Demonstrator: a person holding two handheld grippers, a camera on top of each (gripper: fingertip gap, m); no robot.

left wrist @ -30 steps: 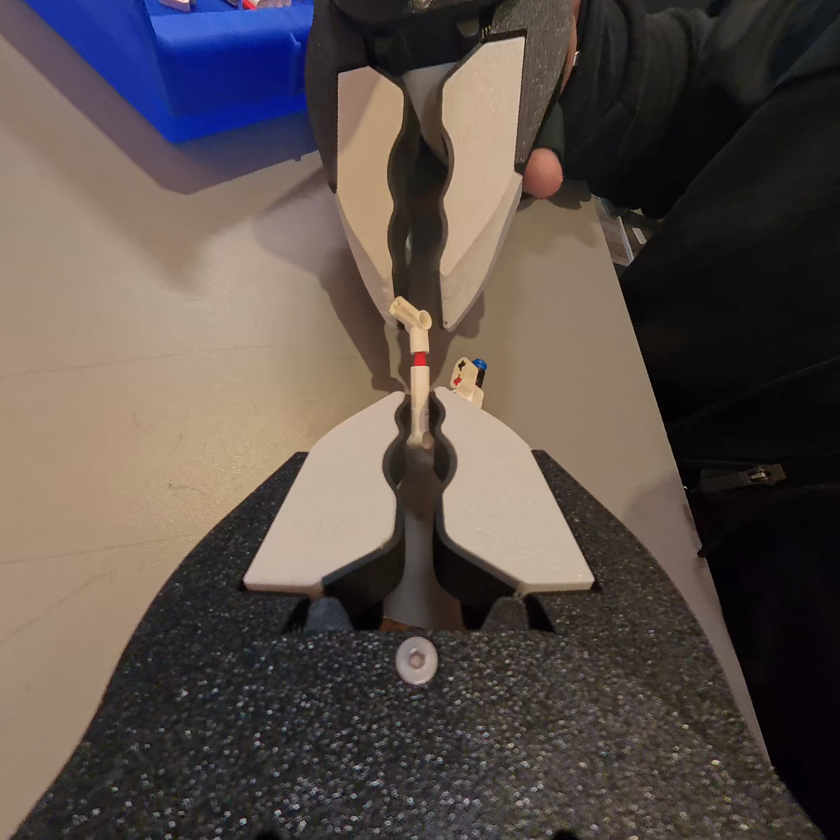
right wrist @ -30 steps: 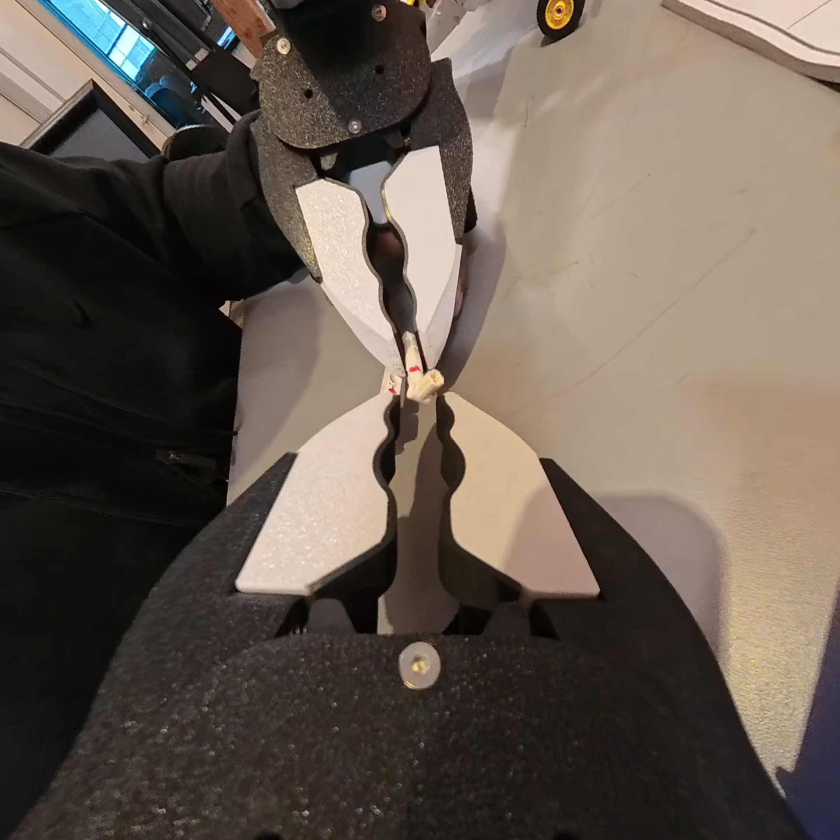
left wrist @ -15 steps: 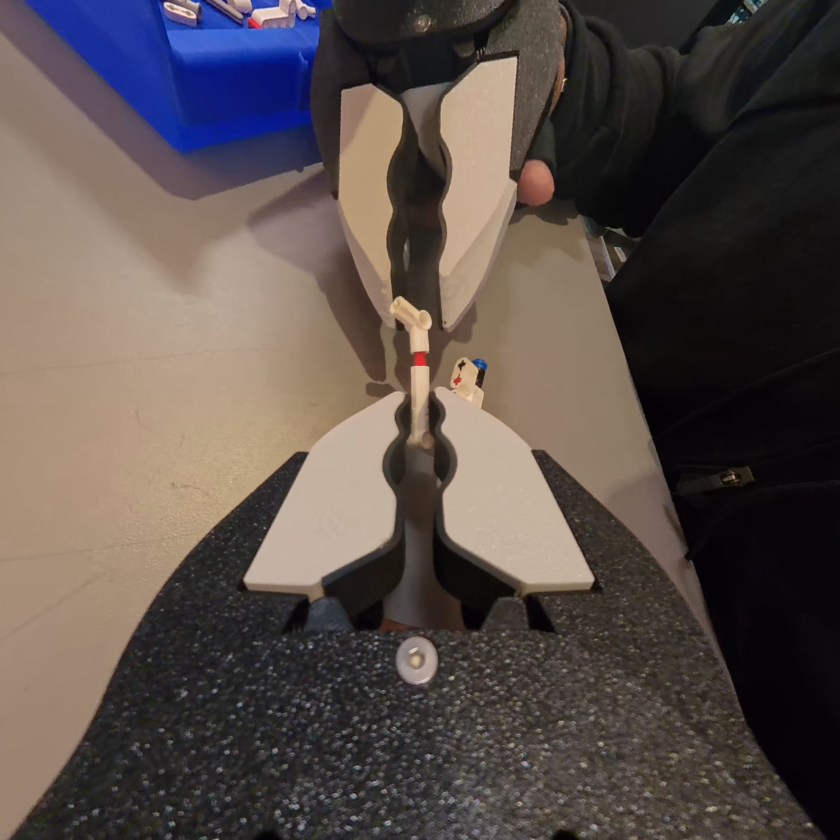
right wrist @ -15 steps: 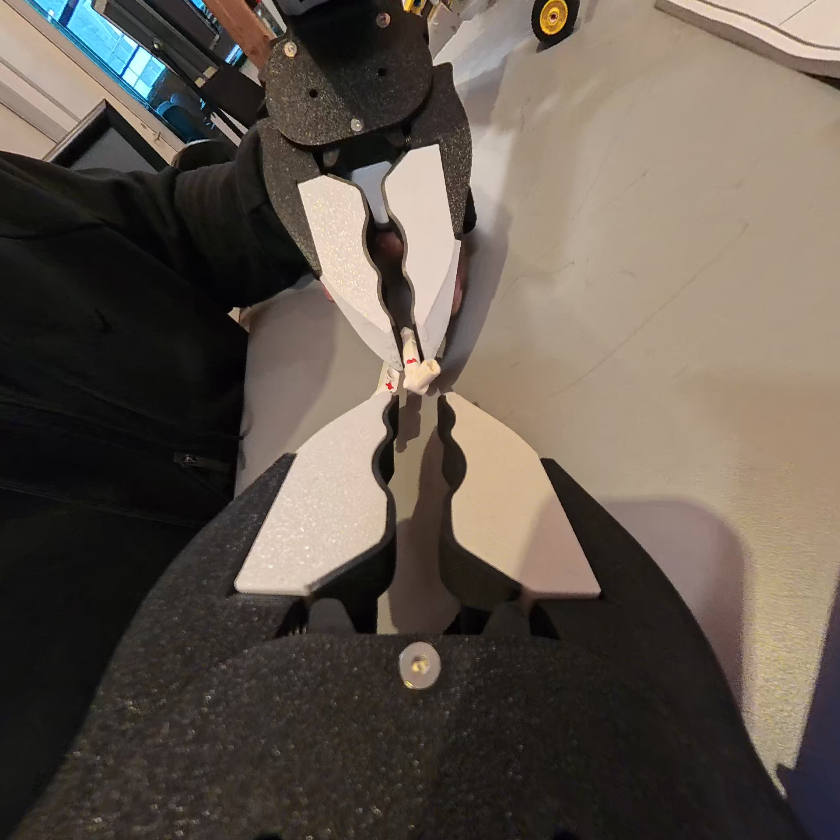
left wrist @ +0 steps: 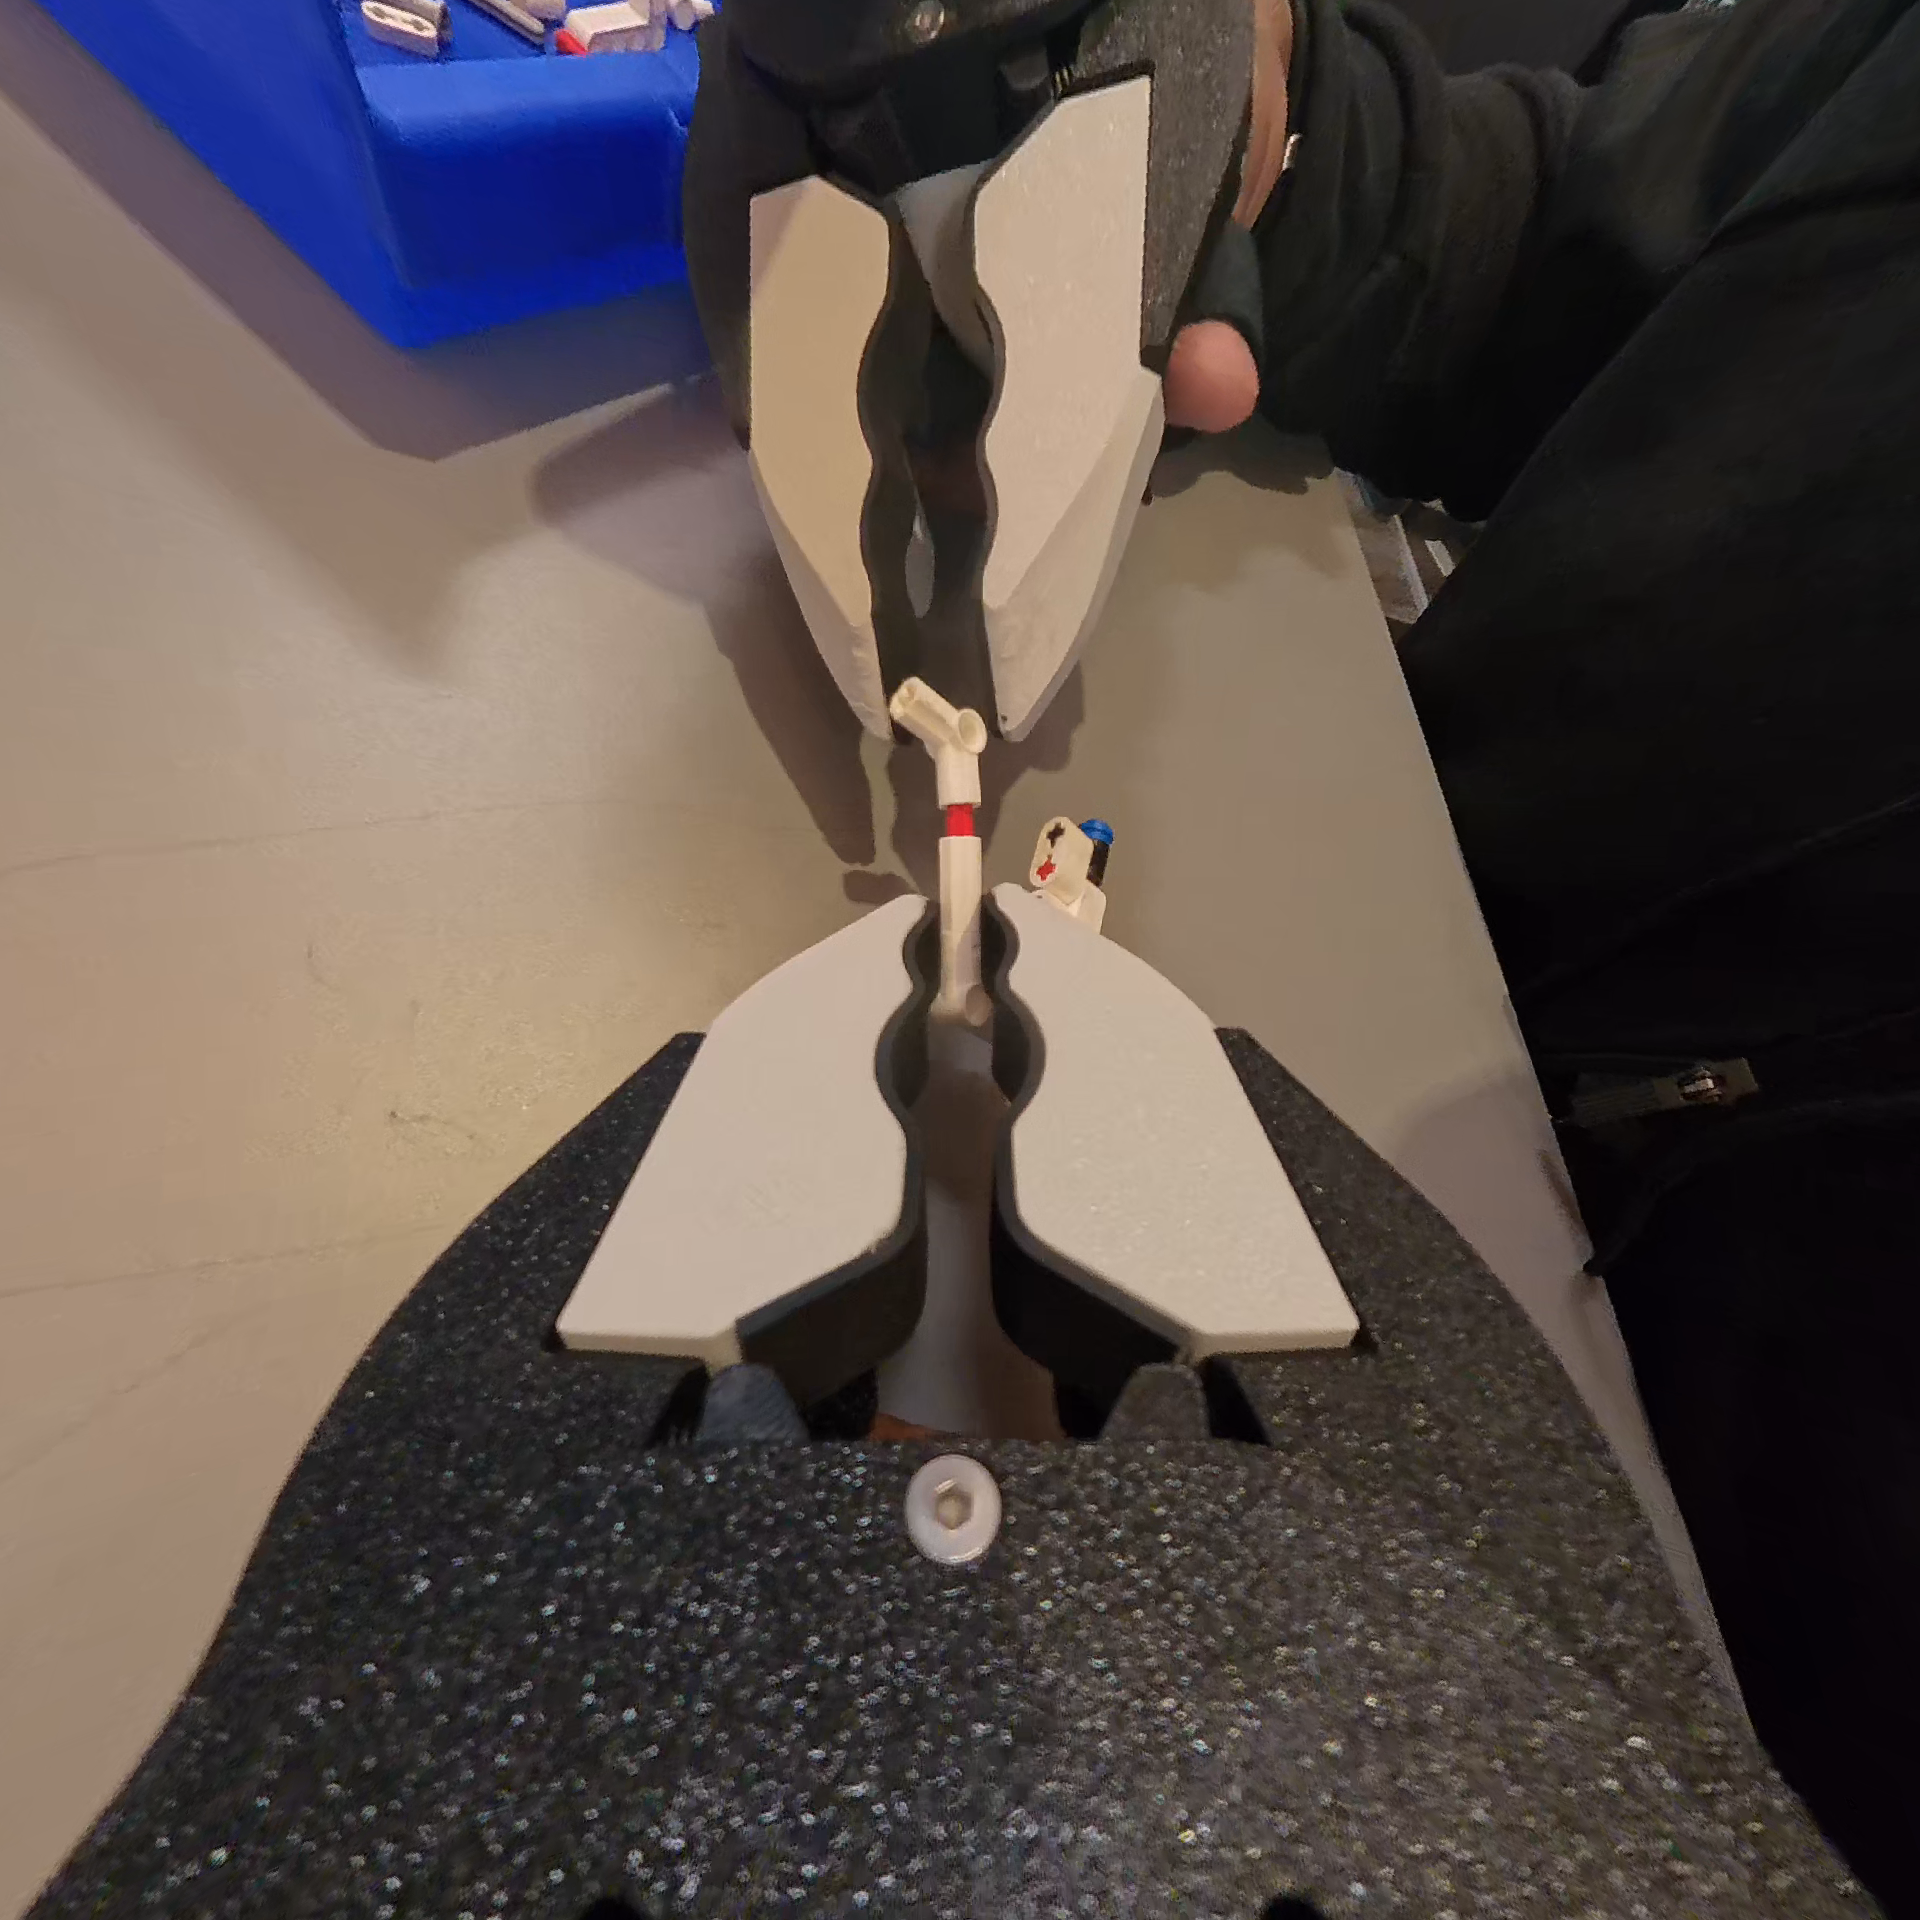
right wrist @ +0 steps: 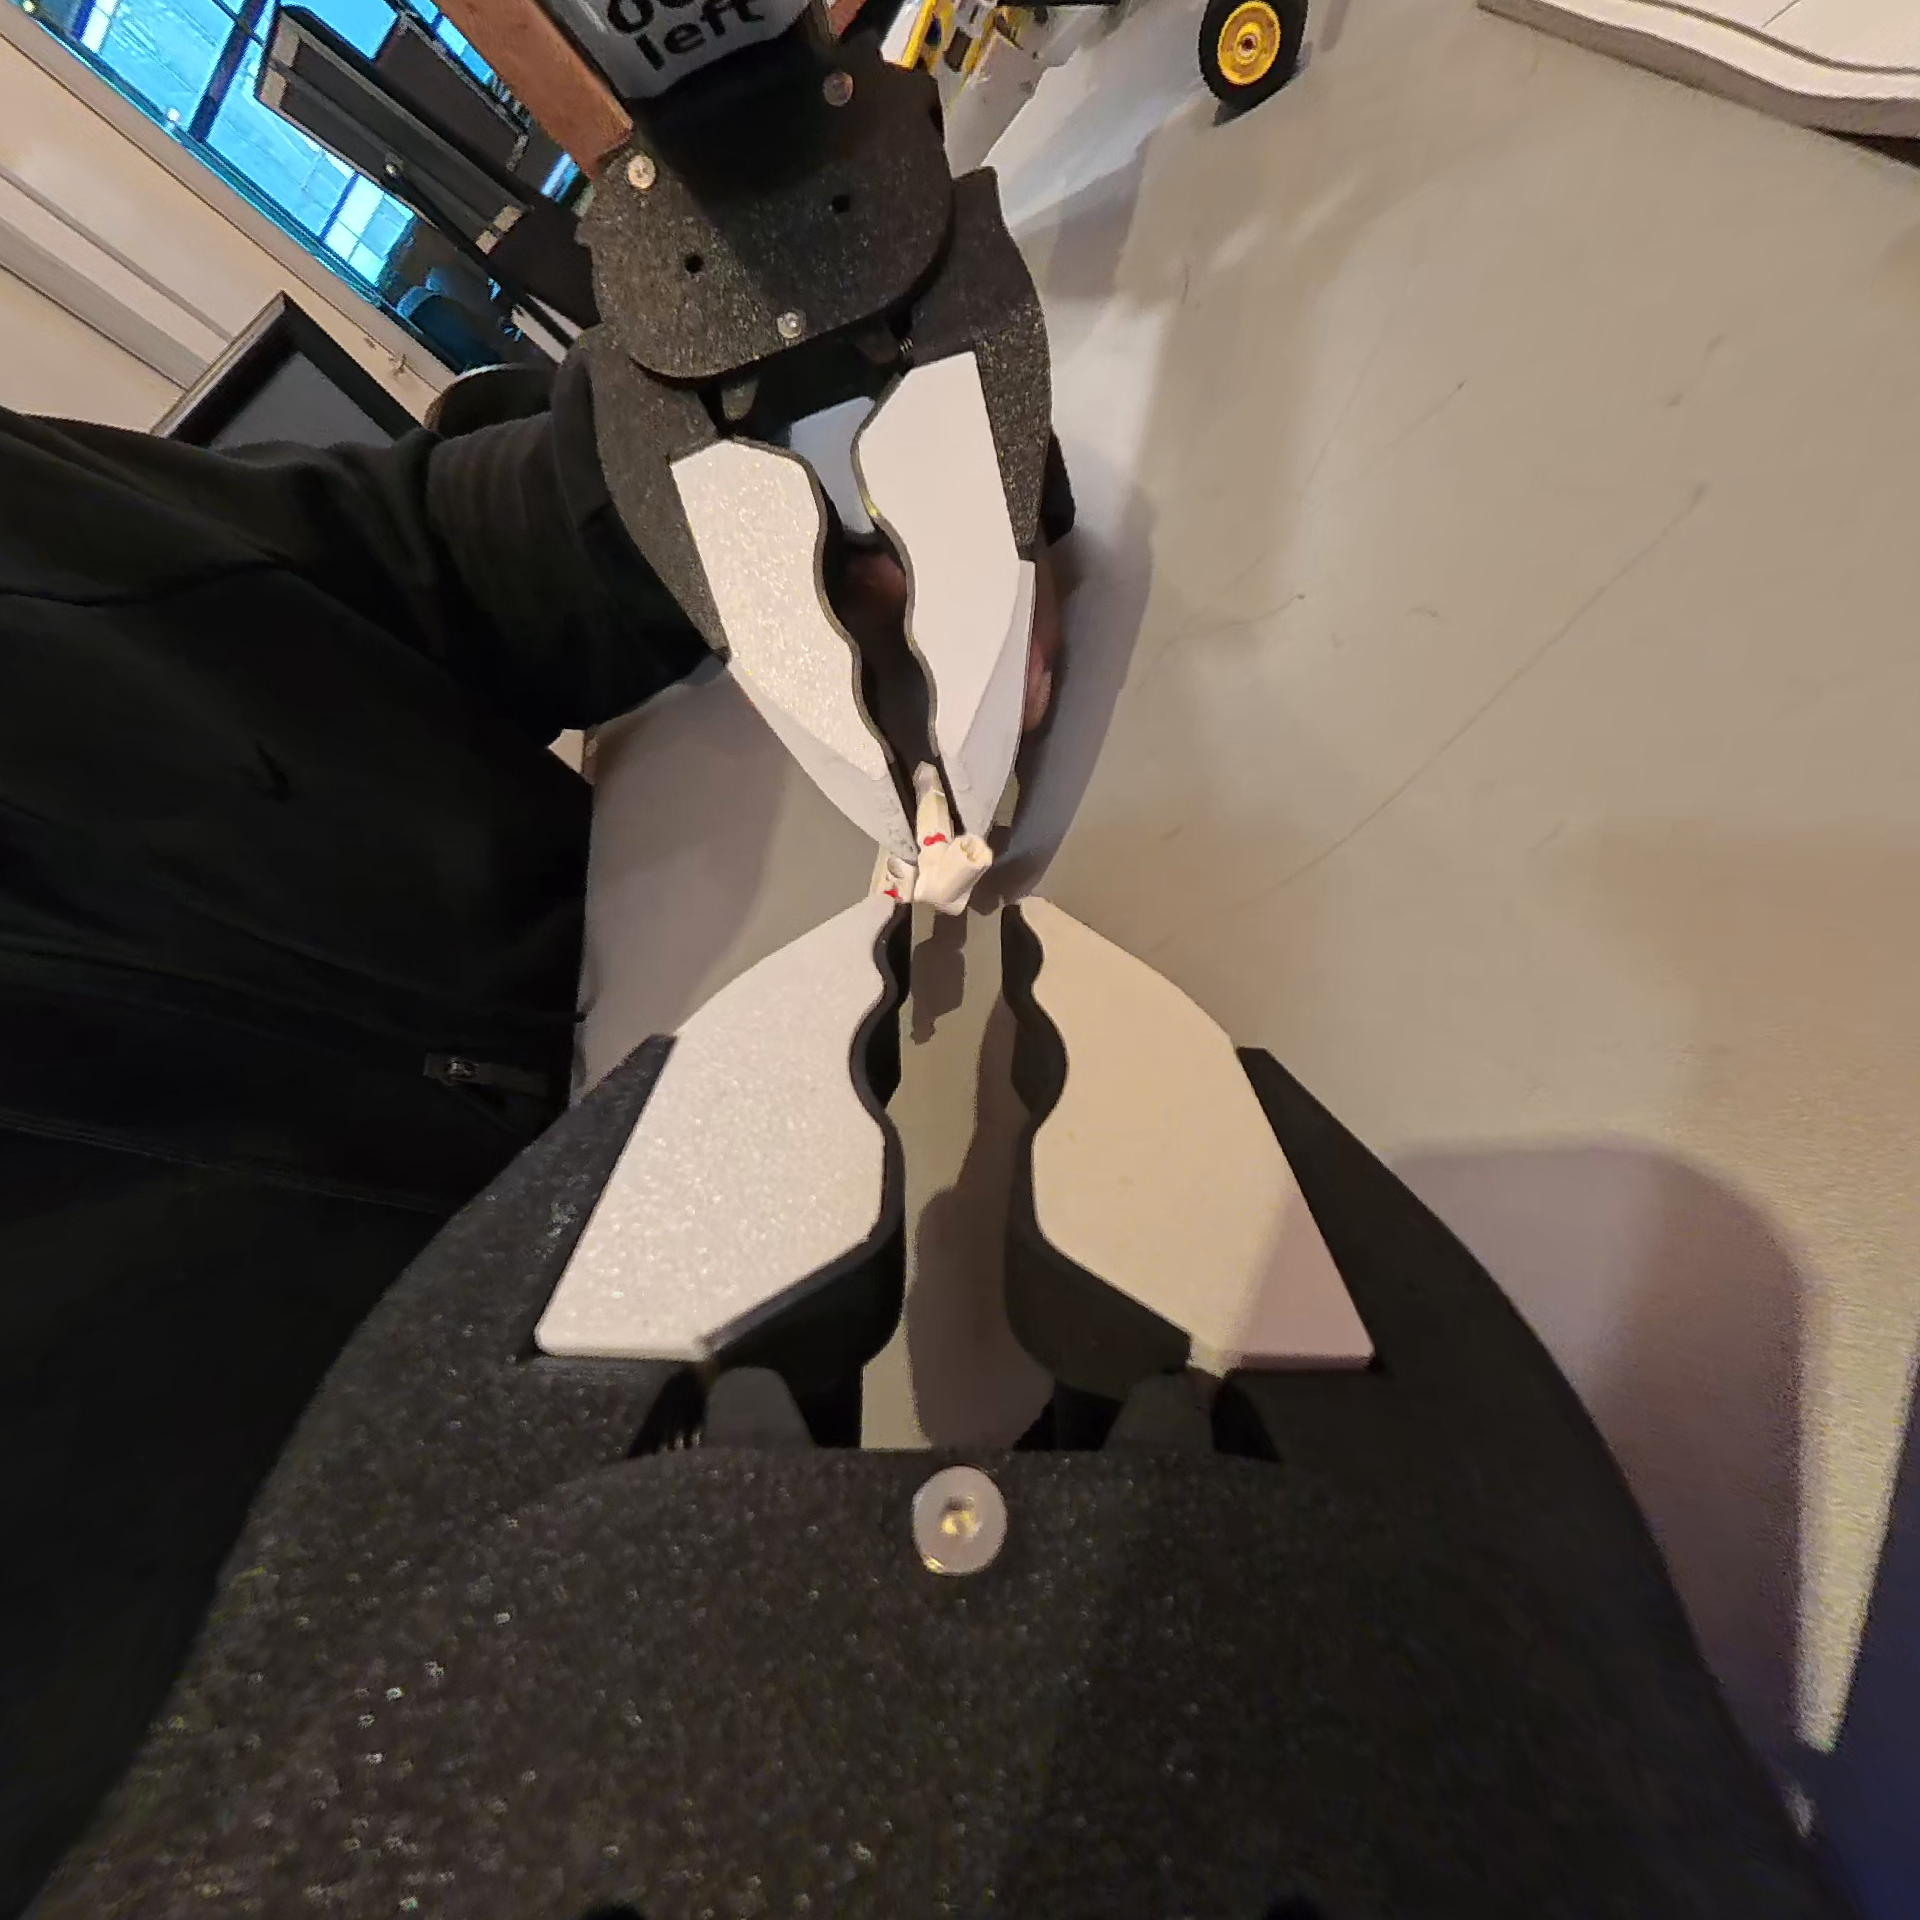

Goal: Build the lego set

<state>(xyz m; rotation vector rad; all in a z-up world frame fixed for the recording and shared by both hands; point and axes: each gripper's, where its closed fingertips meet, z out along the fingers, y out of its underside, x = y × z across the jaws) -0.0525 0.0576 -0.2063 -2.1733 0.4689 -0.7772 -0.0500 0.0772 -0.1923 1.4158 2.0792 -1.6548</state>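
Left wrist view: left claw (left wrist: 961,914) pinches a thin white rod assembly (left wrist: 958,862) with its long axis running straight ahead, its angled tip sitting just at the spread right claw (left wrist: 940,727), above the surface (left wrist: 312,831).

I am looking at two matching claws, the left claw (left wrist: 958,914) and the right claw (right wrist: 956,914), each wearing a speckled black body, pale grey finger plates with wavy dark inner edges and one silver screw (left wrist: 952,1508) at the centre. The person is wearing black sleeves (right wrist: 312,582), a zipped black jacket and a dark fingerless glove (left wrist: 1236,281).
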